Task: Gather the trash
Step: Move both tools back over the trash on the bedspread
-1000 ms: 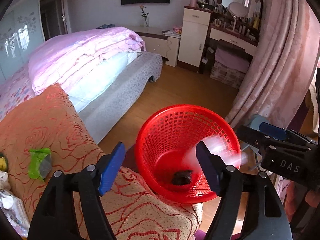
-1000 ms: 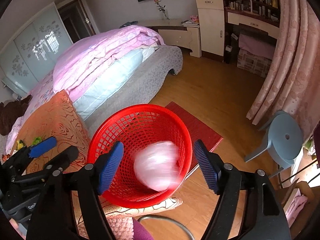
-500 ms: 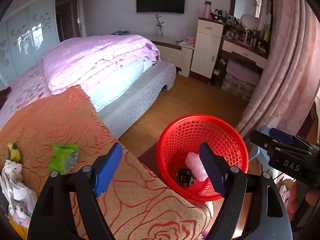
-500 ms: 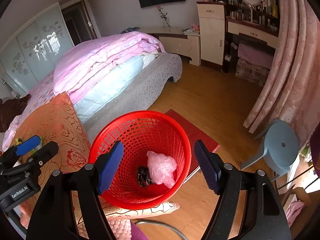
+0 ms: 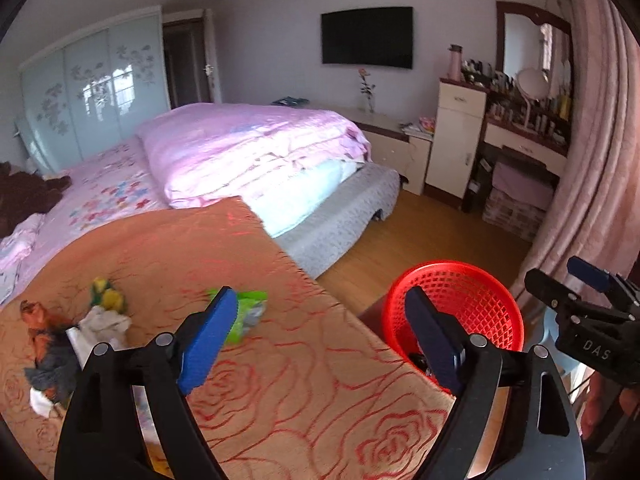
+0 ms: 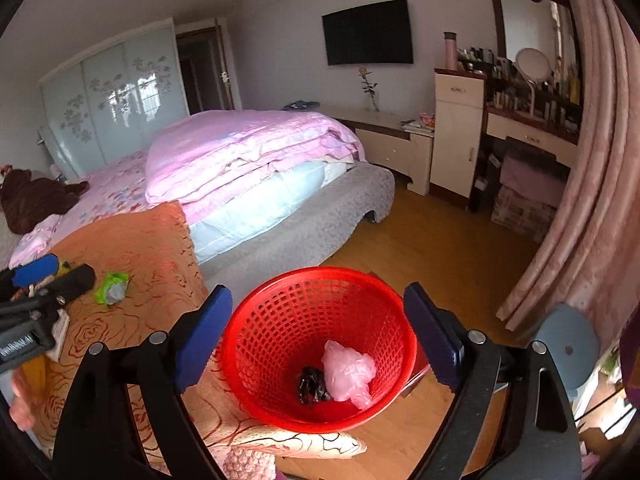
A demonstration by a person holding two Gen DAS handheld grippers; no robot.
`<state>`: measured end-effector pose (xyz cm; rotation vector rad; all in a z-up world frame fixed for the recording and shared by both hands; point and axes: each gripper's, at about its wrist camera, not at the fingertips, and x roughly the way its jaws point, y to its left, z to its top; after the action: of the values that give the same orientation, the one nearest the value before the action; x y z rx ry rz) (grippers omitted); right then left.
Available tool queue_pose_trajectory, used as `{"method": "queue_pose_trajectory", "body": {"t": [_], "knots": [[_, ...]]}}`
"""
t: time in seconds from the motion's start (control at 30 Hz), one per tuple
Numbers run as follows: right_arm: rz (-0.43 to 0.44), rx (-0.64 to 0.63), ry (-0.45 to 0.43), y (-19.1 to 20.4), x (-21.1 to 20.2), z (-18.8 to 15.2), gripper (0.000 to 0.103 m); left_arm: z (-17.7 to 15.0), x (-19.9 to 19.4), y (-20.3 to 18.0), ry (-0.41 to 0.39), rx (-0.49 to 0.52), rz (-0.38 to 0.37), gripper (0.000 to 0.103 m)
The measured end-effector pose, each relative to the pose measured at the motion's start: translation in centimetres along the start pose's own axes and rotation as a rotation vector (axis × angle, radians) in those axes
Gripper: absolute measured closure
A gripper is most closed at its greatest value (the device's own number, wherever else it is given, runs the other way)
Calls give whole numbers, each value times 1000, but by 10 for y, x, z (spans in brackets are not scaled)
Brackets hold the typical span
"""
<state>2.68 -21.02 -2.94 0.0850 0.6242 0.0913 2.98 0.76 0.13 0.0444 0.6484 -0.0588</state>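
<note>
Both grippers are empty. The left gripper (image 5: 316, 336) has its jaws opening with nothing between them, and it looks out over the orange rose-patterned cover (image 5: 280, 380). The right gripper (image 6: 316, 340) is also opening and empty, hanging over the red basket (image 6: 280, 412).

The basket sits on the floor just beside the cover's edge. In it lie a pink bag (image 6: 348, 372) and a small dark scrap (image 6: 314, 386). More trash is left on the cover: a green wrapper (image 5: 248, 314), a yellow-green scrap (image 5: 106, 298) and a heap of white paper and wrappers (image 5: 100, 328).

The likely trouble is the pickup. The green wrapper is thin and lies flat on soft cloth, so a closing gripper could pinch the cover with it, or slide over it. A piece let go early could also land on the floor, since the basket's mouth is close under the cover's edge.

Only the right view shows the bottom of the basket and what it holds; the left view sees just the rim and back wall. The left view alone shows the heap at the near left.
</note>
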Motion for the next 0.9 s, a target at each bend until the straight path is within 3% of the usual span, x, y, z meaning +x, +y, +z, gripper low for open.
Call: {"method": "queue_pose_trajectory", "body": {"t": [0.37, 0.73, 0.9], "knots": [[55, -84, 33, 37, 0, -8, 18, -15, -33, 73, 18, -135, 102, 19], [103, -130, 59, 61, -2, -16, 18, -65, -63, 168, 86, -273, 249, 19], [122, -152, 69, 70, -3, -19, 18, -86, -71, 188, 112, -346, 251, 20]]}}
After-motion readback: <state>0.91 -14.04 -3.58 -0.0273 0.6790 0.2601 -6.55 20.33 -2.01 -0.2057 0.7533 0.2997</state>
